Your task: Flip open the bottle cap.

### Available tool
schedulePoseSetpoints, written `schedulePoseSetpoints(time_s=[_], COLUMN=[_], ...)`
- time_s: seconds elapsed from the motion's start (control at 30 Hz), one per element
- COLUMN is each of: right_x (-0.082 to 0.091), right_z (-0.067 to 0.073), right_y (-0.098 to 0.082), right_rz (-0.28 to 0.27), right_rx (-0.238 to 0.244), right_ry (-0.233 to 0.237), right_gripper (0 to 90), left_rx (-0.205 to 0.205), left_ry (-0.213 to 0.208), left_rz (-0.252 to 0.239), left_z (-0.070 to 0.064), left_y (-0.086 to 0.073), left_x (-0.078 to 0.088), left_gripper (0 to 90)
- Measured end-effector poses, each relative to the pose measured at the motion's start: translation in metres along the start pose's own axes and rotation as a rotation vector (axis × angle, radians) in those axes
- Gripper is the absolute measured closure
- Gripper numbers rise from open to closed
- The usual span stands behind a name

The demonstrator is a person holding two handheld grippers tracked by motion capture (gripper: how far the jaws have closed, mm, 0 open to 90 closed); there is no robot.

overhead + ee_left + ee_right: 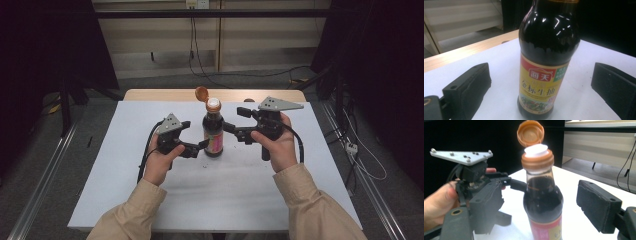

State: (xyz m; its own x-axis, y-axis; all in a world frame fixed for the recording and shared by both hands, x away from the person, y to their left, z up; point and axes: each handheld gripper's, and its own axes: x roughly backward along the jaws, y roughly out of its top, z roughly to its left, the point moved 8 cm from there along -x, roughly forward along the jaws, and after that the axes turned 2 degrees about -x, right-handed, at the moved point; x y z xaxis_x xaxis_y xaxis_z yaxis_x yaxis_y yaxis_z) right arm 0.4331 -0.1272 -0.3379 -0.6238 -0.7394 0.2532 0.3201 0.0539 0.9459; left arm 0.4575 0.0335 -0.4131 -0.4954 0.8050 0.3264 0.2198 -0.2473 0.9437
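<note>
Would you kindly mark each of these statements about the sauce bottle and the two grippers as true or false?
1. The bottle stands upright on the white table cover. True.
2. The bottle's orange flip cap is closed over the spout. False: it is hinged open, and the white spout shows.
3. The left gripper is clamped shut on the bottle. False: in the left gripper view its jaws stand apart on either side, not touching the glass.
4. The right gripper is open, with the bottle between its jaws. True.
5. The bottle holds a dark liquid and carries a yellow and red label. True.
6. The bottle lies on bare wood. False: it stands on the white cover.
</note>
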Motion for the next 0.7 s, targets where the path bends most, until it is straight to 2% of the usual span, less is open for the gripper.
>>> schedulePoseSetpoints(time_s=[0.2,0.23,0.3,0.47,0.53,0.7], right_x=[0.003,0.003,0.004,0.005,0.005,0.006], right_z=[0.0,0.0,0.0,0.001,0.001,-0.001], right_y=[-0.013,-0.015,-0.018,-0.027,-0.032,-0.046], right_rz=[0.025,0.029,0.04,0.049,0.061,0.095], right_rx=[0.021,0.023,0.024,0.04,0.055,0.069], right_ry=[-0.008,-0.005,-0.004,-0.001,0.001,-0.006], right_gripper=[18.9,17.9,17.8,17.9,17.6,17.3], left_rx=[-0.001,-0.012,-0.006,-0.031,-0.014,-0.009], left_ry=[-0.018,-0.015,-0.008,-0.013,-0.024,-0.037], left_rz=[0.021,0.027,0.031,0.057,0.042,0.049], left_z=[-0.003,-0.002,-0.002,-0.002,-0.004,-0.004], left_y=[-0.003,-0.004,-0.005,-0.009,-0.009,-0.013], left_x=[0.004,0.005,0.006,0.011,0.013,0.018], left_gripper=[1.5,1.5,1.4,1.4,1.4,1.4])
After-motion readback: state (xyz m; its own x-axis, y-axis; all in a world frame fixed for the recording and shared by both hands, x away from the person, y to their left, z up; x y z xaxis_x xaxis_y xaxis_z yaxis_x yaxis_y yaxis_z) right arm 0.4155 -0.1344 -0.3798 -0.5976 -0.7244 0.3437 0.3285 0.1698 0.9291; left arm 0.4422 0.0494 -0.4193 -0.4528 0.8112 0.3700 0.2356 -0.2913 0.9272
